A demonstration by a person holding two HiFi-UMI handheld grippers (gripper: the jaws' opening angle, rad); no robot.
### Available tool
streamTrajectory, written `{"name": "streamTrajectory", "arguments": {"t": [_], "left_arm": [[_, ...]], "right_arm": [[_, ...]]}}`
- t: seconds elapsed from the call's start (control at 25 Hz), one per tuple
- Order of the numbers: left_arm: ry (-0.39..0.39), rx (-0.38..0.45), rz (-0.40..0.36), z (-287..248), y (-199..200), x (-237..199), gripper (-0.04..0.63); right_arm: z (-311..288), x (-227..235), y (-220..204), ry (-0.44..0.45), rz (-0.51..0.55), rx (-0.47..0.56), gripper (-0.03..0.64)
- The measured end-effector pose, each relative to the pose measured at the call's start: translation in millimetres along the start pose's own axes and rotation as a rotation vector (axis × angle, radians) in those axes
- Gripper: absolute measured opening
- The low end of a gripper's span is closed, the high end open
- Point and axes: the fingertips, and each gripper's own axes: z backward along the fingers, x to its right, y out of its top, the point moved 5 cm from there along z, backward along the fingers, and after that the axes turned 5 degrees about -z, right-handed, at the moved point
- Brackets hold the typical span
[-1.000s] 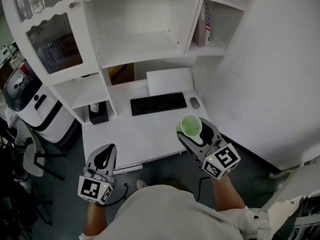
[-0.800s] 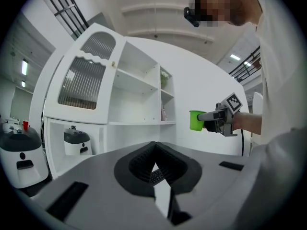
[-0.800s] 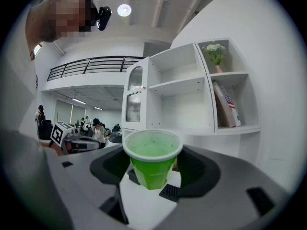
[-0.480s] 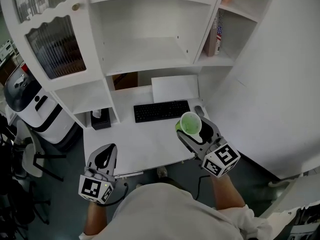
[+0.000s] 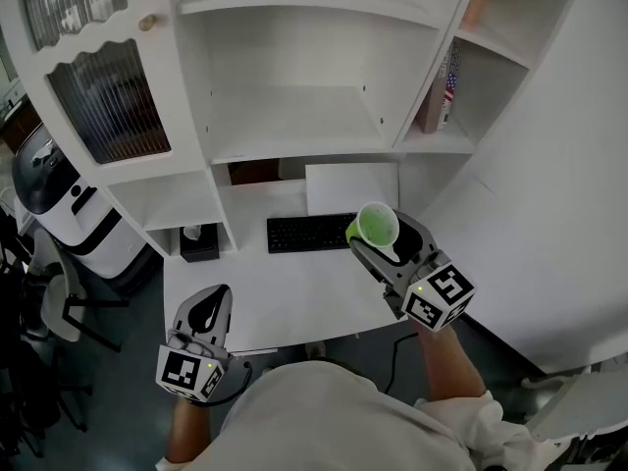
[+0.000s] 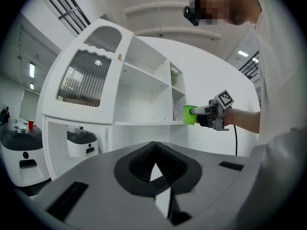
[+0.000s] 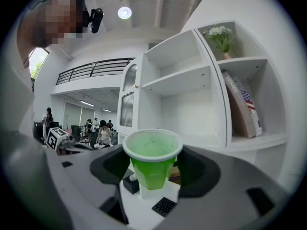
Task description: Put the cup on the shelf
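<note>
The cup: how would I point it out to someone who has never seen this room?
Find the tall white shelf unit over the desk. In front of it, the right gripper holds the cup upright in the air. Lime green with a white rim, it stands out from the white furniture and the black keyboard.

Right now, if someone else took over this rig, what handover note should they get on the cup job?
Right gripper: shut on the green cup, which is upright and held in the air above the desk, by the keyboard.
Left gripper: shut, nothing in it, low at the desk's front edge.
Done: cup picked up.
Left: raise it to the white shelf ahead, set it down upright, open the jaws and back away.
</note>
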Motion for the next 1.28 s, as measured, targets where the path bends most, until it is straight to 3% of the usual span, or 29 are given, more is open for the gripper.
{"name": "streamTrajectory", "arguments": {"t": [1.28], "left_arm": [[0.117, -0.029, 0.040, -4.3, -16.2, -19.8, 0.000]], "right_arm": [[-144.9, 107.6, 78.4, 0.049, 0.063, -0.075, 0.313]]}}
